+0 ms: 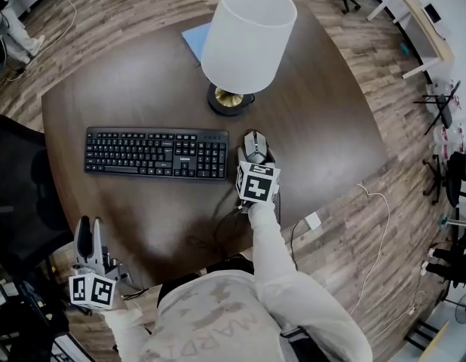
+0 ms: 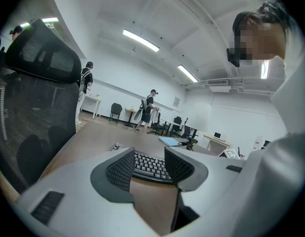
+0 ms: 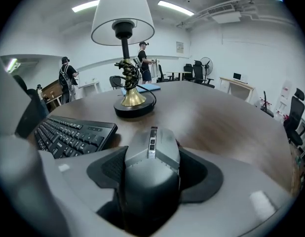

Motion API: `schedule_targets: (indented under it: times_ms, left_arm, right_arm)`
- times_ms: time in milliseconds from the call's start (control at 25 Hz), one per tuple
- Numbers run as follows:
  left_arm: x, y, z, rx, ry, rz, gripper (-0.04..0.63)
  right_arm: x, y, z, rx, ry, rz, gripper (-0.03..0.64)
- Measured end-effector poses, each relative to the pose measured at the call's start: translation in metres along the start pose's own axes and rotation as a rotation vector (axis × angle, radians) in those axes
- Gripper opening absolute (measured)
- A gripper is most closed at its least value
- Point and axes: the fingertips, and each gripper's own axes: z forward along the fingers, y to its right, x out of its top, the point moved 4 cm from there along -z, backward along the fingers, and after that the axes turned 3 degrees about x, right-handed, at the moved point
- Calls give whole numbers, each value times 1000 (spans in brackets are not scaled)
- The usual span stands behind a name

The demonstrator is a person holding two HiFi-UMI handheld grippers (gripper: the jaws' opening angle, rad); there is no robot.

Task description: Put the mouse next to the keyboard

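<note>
The grey mouse (image 1: 254, 143) lies on the dark round table (image 1: 142, 74), just off the right end of the black keyboard (image 1: 156, 153). My right gripper (image 1: 255, 157) reaches over it from the near side. In the right gripper view the mouse (image 3: 152, 167) fills the space between the two black pads, and I see no firm squeeze from either pad (image 3: 110, 169). The keyboard (image 3: 68, 135) lies to its left. My left gripper (image 1: 90, 236) hangs off the table's near left edge, jaws apart on nothing (image 2: 148, 157), aimed toward the keyboard (image 2: 150, 168).
A table lamp (image 1: 244, 40) with a white shade stands just beyond the mouse, its base (image 3: 133, 105) close ahead. A blue folder (image 1: 195, 40) lies behind it. A black mesh chair (image 1: 18, 194) stands left. Cables (image 1: 218, 232) and a white adapter (image 1: 314, 221) lie at the near edge.
</note>
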Motion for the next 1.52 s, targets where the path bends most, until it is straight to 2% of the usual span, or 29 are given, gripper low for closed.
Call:
schedule_targets:
  times_ms: [120,200,360,440,520,640,760,880,1000,1120,1280,1520]
  left_arm:
    - [1,10,0,-35,2,24,190]
    - [9,19,-3,-75,15,46,186]
    - [37,36,-21,-183,92,88,169]
    - [52,43,-39,-244,132,131,150]
    - [65,49,-63,-306,165,193,110]
    - [79,53,-108,-394,218,302,39]
    - [91,55,-158,-480,288,393,9]
    - [97,55,-211,-572,329,426,6]
    - [99,57,-255,-633,346,448,6]
    - [100,57,-286,-652,344,445,6]
    - [99,56,-307,-622,358,484,6]
    - [94,54,-329,-595,353,469,6]
  right_arm:
    - [0,1,-1,28,7,16,310]
    - [3,2,-14,76,68,97,308]
    - [27,-9,-87,291,307,332,308]
    - [37,-21,-139,390,426,377,308]
    - [37,-34,-192,417,533,360,308]
    - [19,-51,-272,363,683,328,308]
    - [-8,-69,-353,292,800,299,308]
    - [-41,-93,-434,168,876,192,308]
    - [-71,-117,-500,59,908,120,308]
    - [-96,-142,-545,-8,913,49,308]
    - [-114,-167,-580,-51,918,-45,308]
    - [-128,-181,-611,-48,931,-54,308]
